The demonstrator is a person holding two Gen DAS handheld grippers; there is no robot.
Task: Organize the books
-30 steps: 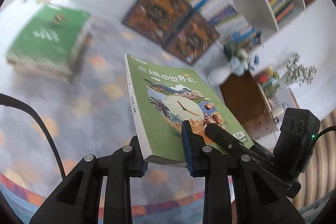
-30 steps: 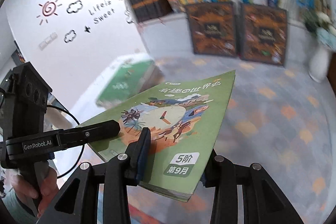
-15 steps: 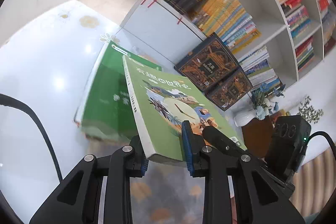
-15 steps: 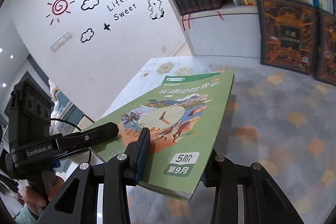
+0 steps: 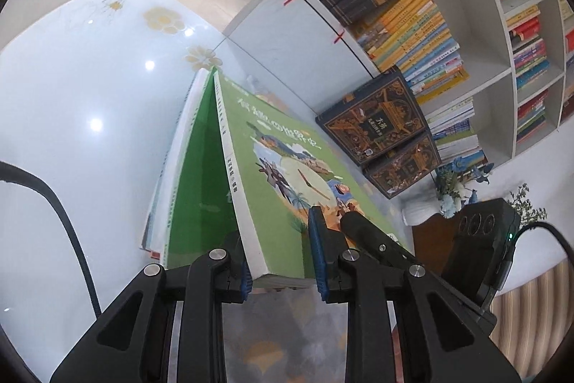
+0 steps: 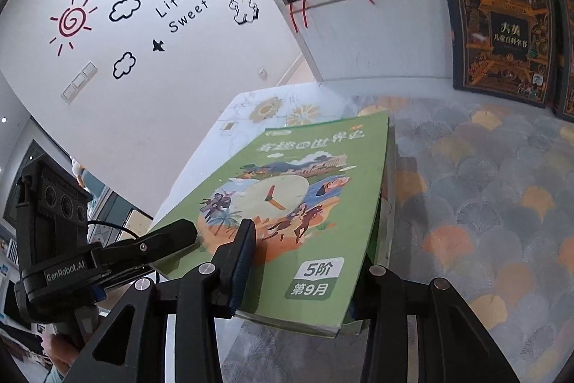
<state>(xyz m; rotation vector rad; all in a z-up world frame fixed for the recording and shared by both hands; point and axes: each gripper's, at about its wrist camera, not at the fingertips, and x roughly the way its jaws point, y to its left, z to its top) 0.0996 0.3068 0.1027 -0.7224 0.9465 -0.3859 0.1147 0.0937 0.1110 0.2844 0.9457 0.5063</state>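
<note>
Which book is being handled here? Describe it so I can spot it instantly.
Start at the white table near the bookshelf. A green pile lies there; the held book is above it, tilted. Unlike the plainer cover below, it shows a clock illustration.

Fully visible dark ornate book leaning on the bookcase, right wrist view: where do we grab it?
Left side edge, low, approached from the left. The dark ornate book leans: top on the bookcase, foot on the carpet, right side by its twin. Probably only that edge leaves a finger room behind.
</note>
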